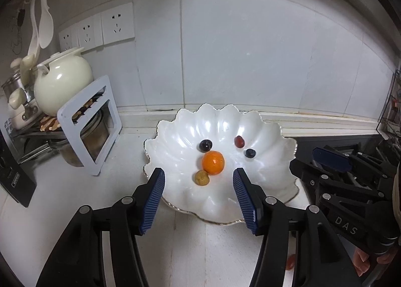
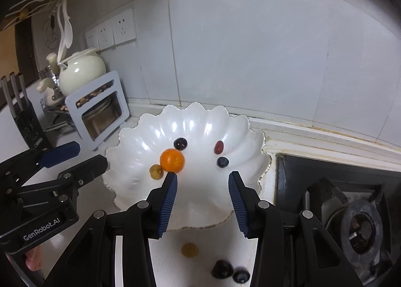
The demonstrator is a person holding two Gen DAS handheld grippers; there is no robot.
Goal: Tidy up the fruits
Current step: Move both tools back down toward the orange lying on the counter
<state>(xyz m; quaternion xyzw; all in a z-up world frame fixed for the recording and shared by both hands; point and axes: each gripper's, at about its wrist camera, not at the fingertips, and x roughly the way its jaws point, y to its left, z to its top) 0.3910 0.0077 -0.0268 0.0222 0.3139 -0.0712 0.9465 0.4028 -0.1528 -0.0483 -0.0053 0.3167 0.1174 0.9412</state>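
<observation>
Item: white scalloped bowl (image 1: 250, 199) on my surface (image 2: 160, 257). Contents: orange (image 1: 213, 162) at centre, tan fruit (image 1: 202, 178) at 7 o'clock of it, dark grape (image 1: 205, 145) at 11, red grape (image 1: 239, 141) and blueberry (image 1: 250, 153) toward 2. My left tongs (image 1: 199, 194) wide, holding nothing. My right tongs (image 2: 203, 195) wide, holding nothing. Loose on surface at 6 o'clock of the bowl: tan piece (image 2: 189, 250), two dark berries (image 2: 230, 272).

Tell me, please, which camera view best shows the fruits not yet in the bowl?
The right wrist view: a yellowish fruit and two dark fruits lie on the counter before the bowl. The left wrist view shows only a reddish sliver.
</observation>
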